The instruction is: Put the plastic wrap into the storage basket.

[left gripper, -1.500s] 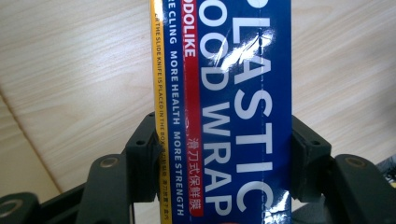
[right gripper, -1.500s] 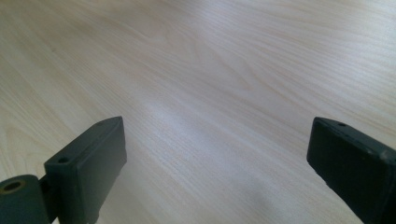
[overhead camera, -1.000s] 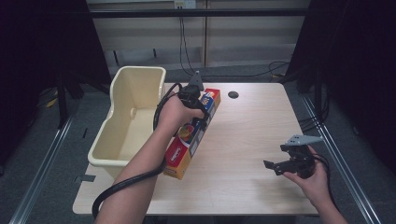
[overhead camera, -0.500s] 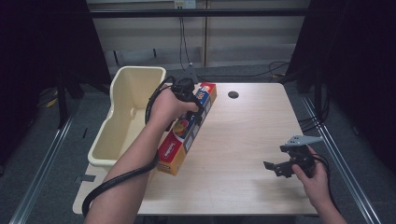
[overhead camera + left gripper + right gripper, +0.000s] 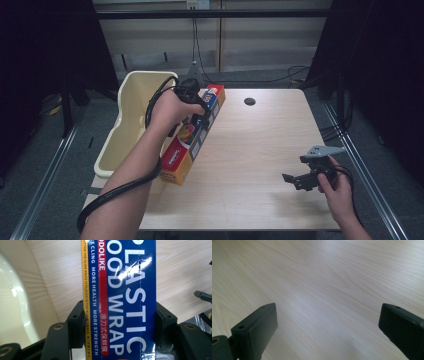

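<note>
Box of plastic wrap was clamped in left gripper, tilted beside cream bin; lift begun, placement remaining. Right gripper idled wide open, well right of bin.

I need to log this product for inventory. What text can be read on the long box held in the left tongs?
All on the box:
"PLASTIC" on blue, top of the letters cut off.
"OOD WRAP" on blue, first letter cut off.
"ODOLIKE" on the red strip, start cut off.
"E CLING MORE HEALTH MORE STRENGTH" on blue.
"UTTER THE SLIDE KNIFE IS PLACED IN THE BOX" on the yellow edge.
Chinese characters on the red strip: legible, not transcribed.
High view print: too blurred.
</note>
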A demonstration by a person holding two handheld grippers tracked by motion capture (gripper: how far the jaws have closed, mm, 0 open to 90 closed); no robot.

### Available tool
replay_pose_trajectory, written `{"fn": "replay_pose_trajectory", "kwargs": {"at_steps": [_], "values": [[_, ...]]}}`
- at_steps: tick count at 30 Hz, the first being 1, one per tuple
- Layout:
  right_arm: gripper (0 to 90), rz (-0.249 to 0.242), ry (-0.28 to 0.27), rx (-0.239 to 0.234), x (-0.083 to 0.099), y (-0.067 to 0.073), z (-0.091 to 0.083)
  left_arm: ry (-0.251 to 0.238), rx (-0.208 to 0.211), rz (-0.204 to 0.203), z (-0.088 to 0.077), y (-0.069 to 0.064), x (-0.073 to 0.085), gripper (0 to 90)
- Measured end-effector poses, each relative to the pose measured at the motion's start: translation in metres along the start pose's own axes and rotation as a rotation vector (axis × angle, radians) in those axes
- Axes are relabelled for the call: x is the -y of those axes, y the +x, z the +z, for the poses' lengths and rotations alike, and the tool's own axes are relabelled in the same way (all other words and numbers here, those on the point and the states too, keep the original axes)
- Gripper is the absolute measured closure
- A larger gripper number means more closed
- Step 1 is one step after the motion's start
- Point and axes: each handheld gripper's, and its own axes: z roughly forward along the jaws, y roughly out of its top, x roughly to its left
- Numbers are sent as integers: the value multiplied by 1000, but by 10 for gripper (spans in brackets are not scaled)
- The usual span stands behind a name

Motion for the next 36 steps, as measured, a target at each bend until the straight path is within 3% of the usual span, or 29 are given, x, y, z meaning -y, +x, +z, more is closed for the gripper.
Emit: {"fn": "replay_pose_trajectory", "kwargs": {"at_steps": [5, 36], "values": [[20, 2, -4, -2, 0, 0, -1, 6, 0, 3, -7, 5, 1, 406], [20, -6, 2, -9, 1, 1, 0, -16, -18, -73, -48, 31, 9, 406]]}}
